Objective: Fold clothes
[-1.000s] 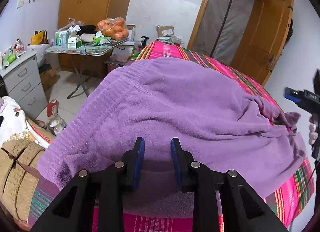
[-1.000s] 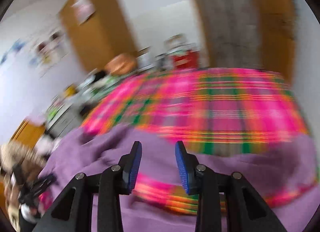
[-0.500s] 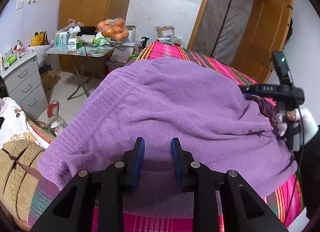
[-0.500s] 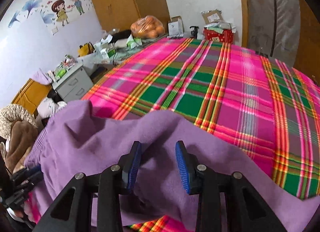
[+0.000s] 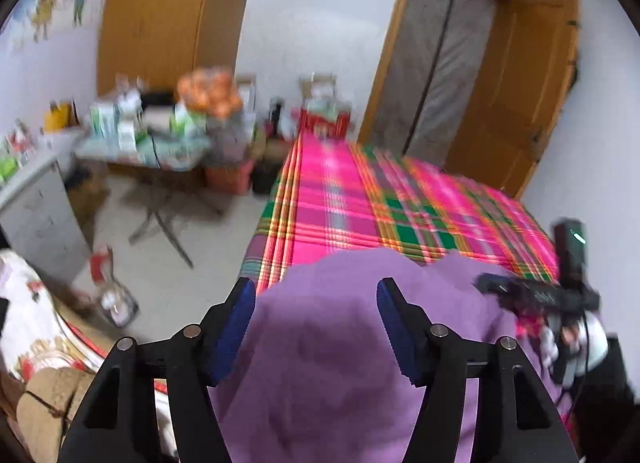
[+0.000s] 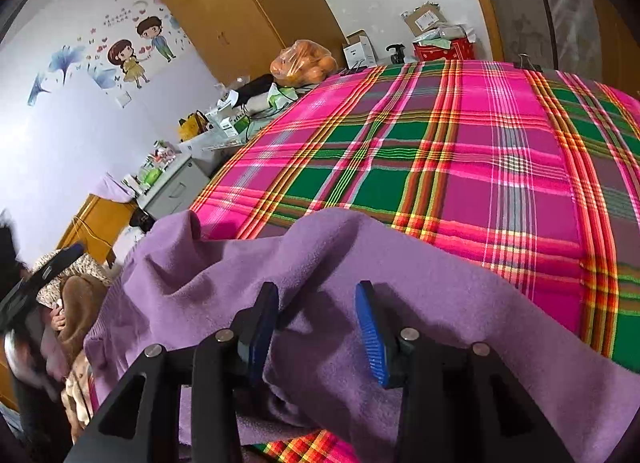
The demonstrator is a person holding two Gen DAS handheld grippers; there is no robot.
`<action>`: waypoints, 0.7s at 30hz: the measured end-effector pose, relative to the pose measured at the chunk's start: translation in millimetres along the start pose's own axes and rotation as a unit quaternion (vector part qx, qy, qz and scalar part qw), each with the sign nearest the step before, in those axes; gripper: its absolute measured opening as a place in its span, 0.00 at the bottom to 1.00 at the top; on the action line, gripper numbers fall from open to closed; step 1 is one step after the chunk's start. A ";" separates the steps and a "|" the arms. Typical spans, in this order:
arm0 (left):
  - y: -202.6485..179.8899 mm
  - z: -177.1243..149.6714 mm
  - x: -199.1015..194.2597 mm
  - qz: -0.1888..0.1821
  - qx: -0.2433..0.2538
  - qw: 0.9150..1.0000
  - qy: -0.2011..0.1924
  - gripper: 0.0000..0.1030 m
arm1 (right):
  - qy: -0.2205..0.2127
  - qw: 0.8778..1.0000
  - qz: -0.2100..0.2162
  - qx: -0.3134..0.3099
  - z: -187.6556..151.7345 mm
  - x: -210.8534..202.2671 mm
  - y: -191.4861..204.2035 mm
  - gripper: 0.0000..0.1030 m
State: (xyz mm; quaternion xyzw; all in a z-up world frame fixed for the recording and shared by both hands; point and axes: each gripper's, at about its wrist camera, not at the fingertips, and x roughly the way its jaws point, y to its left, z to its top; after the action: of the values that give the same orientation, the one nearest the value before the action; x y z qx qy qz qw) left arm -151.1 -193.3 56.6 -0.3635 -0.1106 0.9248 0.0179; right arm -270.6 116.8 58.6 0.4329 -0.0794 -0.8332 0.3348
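The left hand-held gripper is seen with its blue-padded fingers spread wide, nothing pinched between them; the purple garment lies below and between them, and contact cannot be told from the blurred left wrist view. The right hand-held gripper is likewise spread, its fingers set down over a raised fold of the garment, the cloth running between the pads without being clamped. The garment is bunched in rumpled folds at the near end of the bed, which is covered by a pink, green and orange plaid sheet left bare over its far part. In the left wrist view the right hand-held gripper is seen at the right edge, over the garment's right side, with a hand behind it. In the right wrist view the left hand-held gripper appears dimly at the left edge, beside the garment's left end. A cluttered counter with a bag of oranges stands just beside the bed's far left corner. A wooden wardrobe and cartoon wall stickers are noted behind it, and a wooden door is seen open beyond the bed
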 end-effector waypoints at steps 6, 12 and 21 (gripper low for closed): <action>10.4 24.9 65.2 -0.025 -0.014 0.996 0.081 0.63 | -0.005 1.000 0.008 0.007 -0.8 -3.8 -1.8 0.40; 3.3 4.0 63.0 -0.033 -0.007 0.996 0.084 0.26 | -0.009 1.000 0.010 0.012 -2.5 -6.1 -5.2 0.40; -28.7 -55.0 -41.5 -0.048 0.070 0.996 -0.029 0.11 | -0.019 0.999 0.012 0.023 -1.5 -8.4 -8.6 0.40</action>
State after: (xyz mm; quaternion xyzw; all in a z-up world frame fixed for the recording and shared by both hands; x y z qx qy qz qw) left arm -84.8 -159.5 51.4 -0.3284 -0.0633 0.9386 0.0841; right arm -270.3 128.8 59.7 0.4236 -0.1102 -0.8351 0.3332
